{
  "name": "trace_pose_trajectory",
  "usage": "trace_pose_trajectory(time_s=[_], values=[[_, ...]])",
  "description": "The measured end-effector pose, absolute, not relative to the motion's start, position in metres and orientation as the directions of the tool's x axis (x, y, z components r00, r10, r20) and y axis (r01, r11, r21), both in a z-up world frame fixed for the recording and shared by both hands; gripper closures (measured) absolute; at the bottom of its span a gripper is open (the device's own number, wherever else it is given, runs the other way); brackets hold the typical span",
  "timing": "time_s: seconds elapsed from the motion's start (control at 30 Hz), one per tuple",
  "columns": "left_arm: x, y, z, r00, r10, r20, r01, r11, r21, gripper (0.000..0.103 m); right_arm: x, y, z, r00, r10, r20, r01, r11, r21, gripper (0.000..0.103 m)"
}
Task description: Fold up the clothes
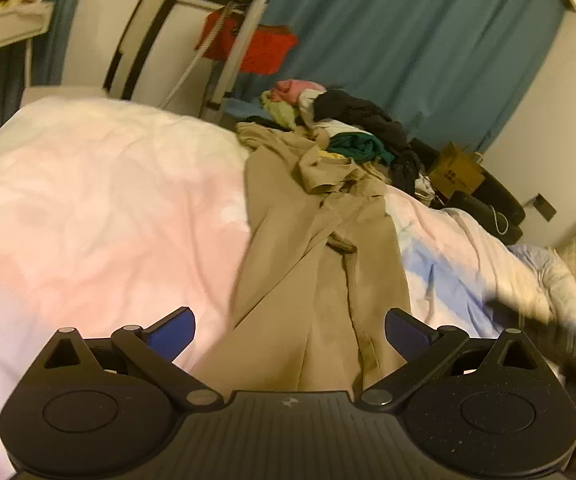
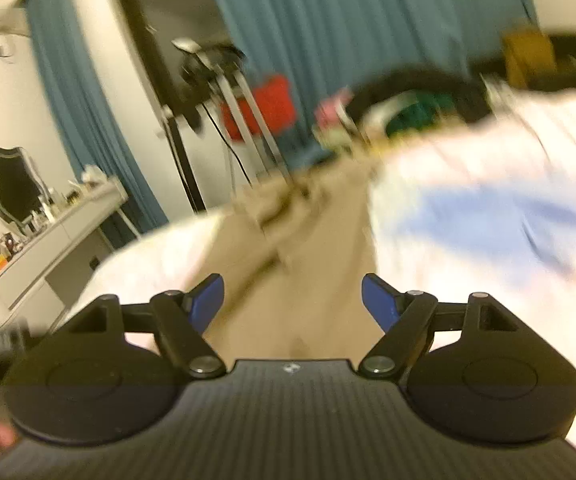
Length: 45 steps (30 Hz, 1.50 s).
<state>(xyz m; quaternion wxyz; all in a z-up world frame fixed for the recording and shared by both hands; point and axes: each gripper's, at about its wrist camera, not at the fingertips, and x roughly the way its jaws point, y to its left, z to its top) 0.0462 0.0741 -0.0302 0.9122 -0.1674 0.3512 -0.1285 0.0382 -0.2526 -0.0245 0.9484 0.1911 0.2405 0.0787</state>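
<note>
A tan garment lies stretched lengthwise down the bed, its near end running between my left gripper's blue fingers. My left gripper is open and hovers over that near end without gripping it. In the right wrist view the same tan garment appears blurred, and my right gripper is open above its near end. A pile of mixed clothes sits at the garment's far end.
The bed has a pink, white and blue duvet. Teal curtains hang behind, with a metal stand carrying a red item. A white dresser stands left. A dark sleeve blurs at the right.
</note>
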Motion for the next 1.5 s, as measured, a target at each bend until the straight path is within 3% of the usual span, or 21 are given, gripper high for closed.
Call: trace_pose_trajectory(time_s=[0.2, 0.37, 0.57, 0.7, 0.8, 0.83, 1.0, 1.2, 1.37, 1.5], values=[[0.036, 0.104, -0.047, 0.664, -0.277, -0.694, -0.084, 0.895, -0.438, 0.002, 0.015, -0.273, -0.035, 0.854, 0.231, -0.466, 0.041, 0.864, 0.503, 0.024], [0.028, 0.128, -0.060, 0.599, -0.226, -0.768, -0.251, 0.858, -0.447, 0.013, 0.015, -0.282, -0.047, 0.852, 0.193, -0.487, 0.100, 0.852, 0.513, 0.024], [0.029, 0.124, -0.068, 0.520, -0.167, -0.838, -0.312, 0.876, -0.368, 0.025, 0.013, -0.299, -0.070, 0.821, 0.242, -0.517, 0.146, 0.787, 0.600, 0.024], [0.030, 0.122, -0.074, 0.464, -0.126, -0.877, -0.349, 0.884, -0.311, 0.060, 0.013, -0.305, -0.078, 0.811, 0.254, -0.527, 0.170, 0.760, 0.628, 0.024], [0.024, 0.117, -0.070, 0.470, -0.123, -0.874, -0.317, 0.901, -0.297, 0.095, 0.013, -0.309, -0.082, 0.810, 0.273, -0.519, 0.174, 0.734, 0.657, 0.024], [0.021, 0.112, -0.066, 0.481, -0.138, -0.866, -0.286, 0.909, -0.303, 0.097, 0.013, -0.309, -0.081, 0.811, 0.275, -0.516, 0.171, 0.733, 0.659, 0.024], [-0.007, 0.083, -0.038, 0.566, -0.161, -0.808, -0.085, 0.964, -0.252, 0.098, 0.012, -0.308, -0.078, 0.817, 0.280, -0.504, 0.155, 0.735, 0.660, 0.024], [-0.073, 0.015, 0.000, 0.730, -0.200, -0.654, 0.253, 0.967, -0.013, 0.098, 0.012, -0.300, -0.068, 0.834, 0.273, -0.479, 0.119, 0.759, 0.640, 0.024], [-0.093, -0.047, -0.023, 0.677, -0.250, -0.692, 0.437, 0.894, 0.104, 0.099, 0.011, -0.297, -0.063, 0.842, 0.261, -0.473, 0.106, 0.779, 0.618, 0.024], [-0.072, -0.068, -0.058, 0.557, -0.257, -0.790, 0.464, 0.885, 0.039, 0.096, 0.009, -0.299, -0.061, 0.846, 0.258, -0.467, 0.102, 0.781, 0.616, 0.024]])
